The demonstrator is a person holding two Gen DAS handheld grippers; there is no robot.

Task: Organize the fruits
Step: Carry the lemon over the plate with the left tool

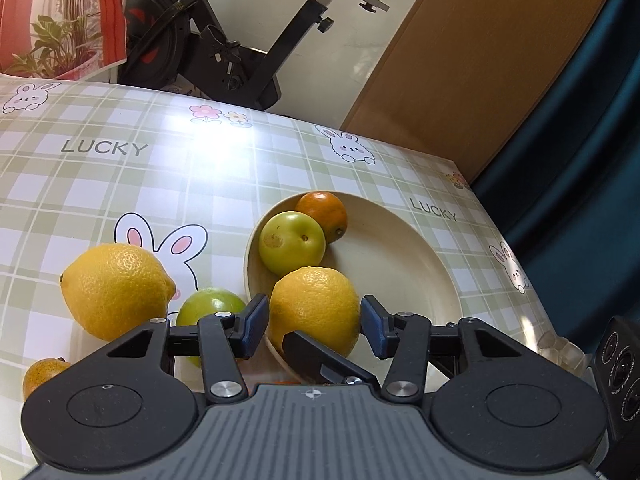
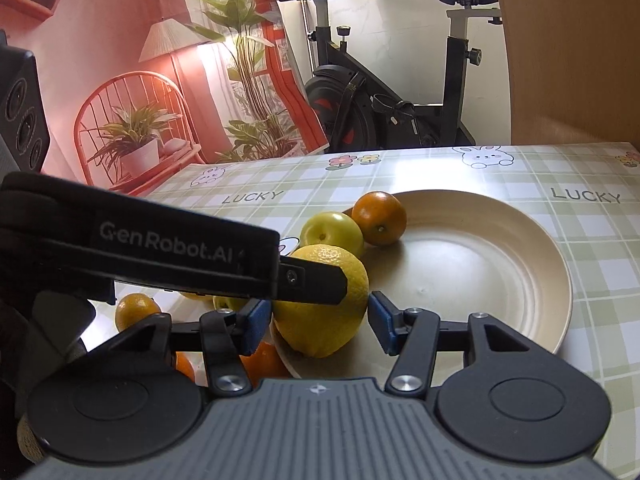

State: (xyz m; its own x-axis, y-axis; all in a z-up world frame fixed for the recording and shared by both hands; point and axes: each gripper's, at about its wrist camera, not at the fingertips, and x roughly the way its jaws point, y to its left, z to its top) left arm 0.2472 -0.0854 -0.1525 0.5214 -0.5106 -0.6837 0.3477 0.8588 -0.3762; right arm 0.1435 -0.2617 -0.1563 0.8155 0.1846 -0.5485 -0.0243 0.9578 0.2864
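Straddling the lemon (image 1: 316, 312) at the plate's (image 1: 400, 256) near-left rim, both tongs, left (image 1: 316, 322) and right (image 2: 320, 322), stand spread without clamping, so crossed fingers could nudge it off onto the table (image 1: 120, 184).

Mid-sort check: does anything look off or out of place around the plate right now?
Yes: the left gripper and right gripper both straddle the same lemon at the near rim of the plate, crossing each other. I cannot tell whether either one actually grips it.
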